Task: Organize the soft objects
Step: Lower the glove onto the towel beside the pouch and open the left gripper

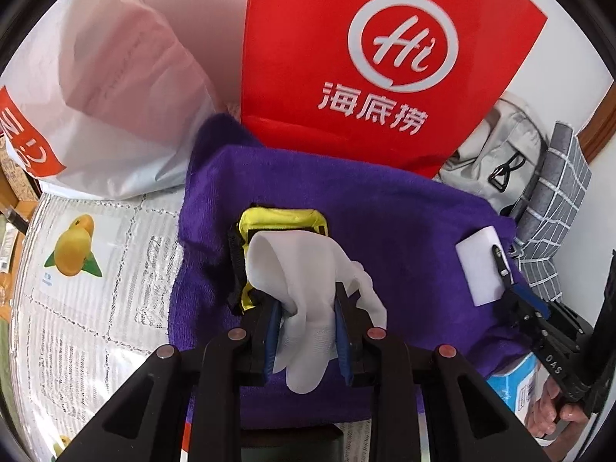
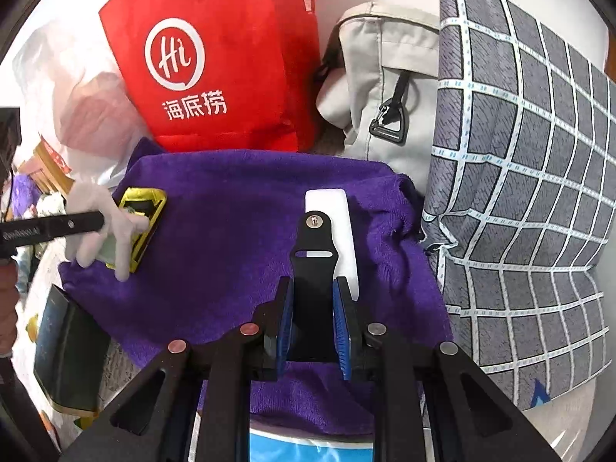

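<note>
Now gripping: left gripper [image 1: 308, 331] pinching a white glove [image 1: 308, 288], hanging just over a yellow pouch [image 1: 285, 223] lying ahead on the purple towel [image 1: 385, 211]. Right gripper [image 2: 312, 323] clamping a black strap [image 2: 313, 269], lying over a white block [image 2: 338, 208] just ahead, red bag [image 2: 231, 57] standing beyond.

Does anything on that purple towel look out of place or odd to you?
Mostly the white glove: it hangs crumpled from the left hand-held gripper, draped over the yellow pouch. The right hand-held gripper pinches a black strap lying across a white block.
</note>
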Demonstrator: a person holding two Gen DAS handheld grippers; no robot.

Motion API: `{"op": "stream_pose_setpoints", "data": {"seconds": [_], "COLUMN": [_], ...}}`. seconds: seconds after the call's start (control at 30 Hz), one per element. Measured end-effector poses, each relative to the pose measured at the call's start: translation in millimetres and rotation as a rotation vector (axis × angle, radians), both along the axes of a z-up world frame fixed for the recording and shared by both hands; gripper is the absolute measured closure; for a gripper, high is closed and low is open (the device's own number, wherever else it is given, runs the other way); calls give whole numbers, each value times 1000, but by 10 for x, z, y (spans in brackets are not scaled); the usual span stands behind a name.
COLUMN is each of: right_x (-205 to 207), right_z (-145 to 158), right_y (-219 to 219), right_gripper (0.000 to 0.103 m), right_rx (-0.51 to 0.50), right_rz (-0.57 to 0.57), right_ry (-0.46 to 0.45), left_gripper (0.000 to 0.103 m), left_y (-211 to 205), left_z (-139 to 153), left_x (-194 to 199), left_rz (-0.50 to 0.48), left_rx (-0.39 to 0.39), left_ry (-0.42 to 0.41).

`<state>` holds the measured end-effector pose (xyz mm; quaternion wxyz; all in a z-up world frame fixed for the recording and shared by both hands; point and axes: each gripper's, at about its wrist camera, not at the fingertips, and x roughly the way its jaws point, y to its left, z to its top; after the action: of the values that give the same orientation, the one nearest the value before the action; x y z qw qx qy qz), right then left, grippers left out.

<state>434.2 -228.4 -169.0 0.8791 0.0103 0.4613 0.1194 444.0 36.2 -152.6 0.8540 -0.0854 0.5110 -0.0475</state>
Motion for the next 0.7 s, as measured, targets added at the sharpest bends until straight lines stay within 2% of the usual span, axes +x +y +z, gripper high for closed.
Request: {"op": "stream_pose_setpoints", "data": {"seconds": [0.1, 0.23, 0.33, 0.5, 0.7], "right_x": [-12, -36, -59, -95, -148], "right_z": [12, 41, 65, 120, 216], "right_y": [5, -67, -109, -146, -164], "right_gripper": [80, 66, 65, 62, 59], "right_rx": [3, 33, 33, 46, 52], "right_rz": [5, -11, -25, -38, -44], "right_ry": [-3, -2, -2, -8, -33], "left_gripper": [78, 74, 67, 37, 37], "left_y": [-9, -20, -4, 52, 79], "left_z": [-38, -60, -70, 31, 189], "left_x": [16, 30, 40, 15, -49], "left_rz": [-3, 1, 7, 24, 38], "left_rx": [-1, 17, 5, -4, 10], "left_ry": [11, 19, 28, 0, -36]}}
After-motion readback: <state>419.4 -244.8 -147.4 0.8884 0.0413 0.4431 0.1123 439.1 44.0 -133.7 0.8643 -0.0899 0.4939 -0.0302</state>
